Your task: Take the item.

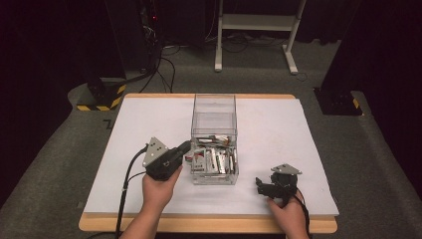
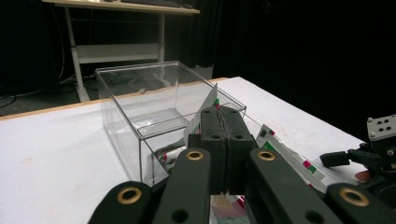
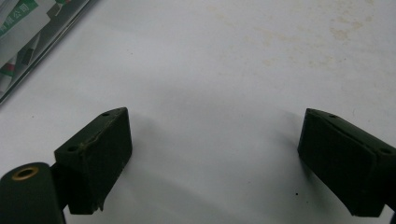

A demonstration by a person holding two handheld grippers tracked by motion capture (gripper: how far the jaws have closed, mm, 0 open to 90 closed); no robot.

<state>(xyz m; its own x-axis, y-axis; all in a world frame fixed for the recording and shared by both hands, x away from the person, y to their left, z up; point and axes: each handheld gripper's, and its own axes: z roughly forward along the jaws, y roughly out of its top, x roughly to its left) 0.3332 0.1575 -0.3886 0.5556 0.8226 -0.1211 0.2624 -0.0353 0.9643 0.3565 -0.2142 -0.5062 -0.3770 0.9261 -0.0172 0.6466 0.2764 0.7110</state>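
While right gripper (image 3: pixel 212 158) gapes, left gripper (image 2: pixel 223 116) fingers pinch a packet (image 2: pixel 204 106) over the box (image 2: pixel 122 79).

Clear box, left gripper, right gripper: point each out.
clear box (image 1: pixel 214 107): high view, far wall.
left gripper (image 2: pixel 221 122): left gripper view, between the closed jaw tips, pinching a white packet.
right gripper (image 1: pixel 260 181): high view, between the jaw tips.

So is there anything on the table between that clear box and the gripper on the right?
Nothing: in the high view, bare white table separates the clear box from the right gripper.
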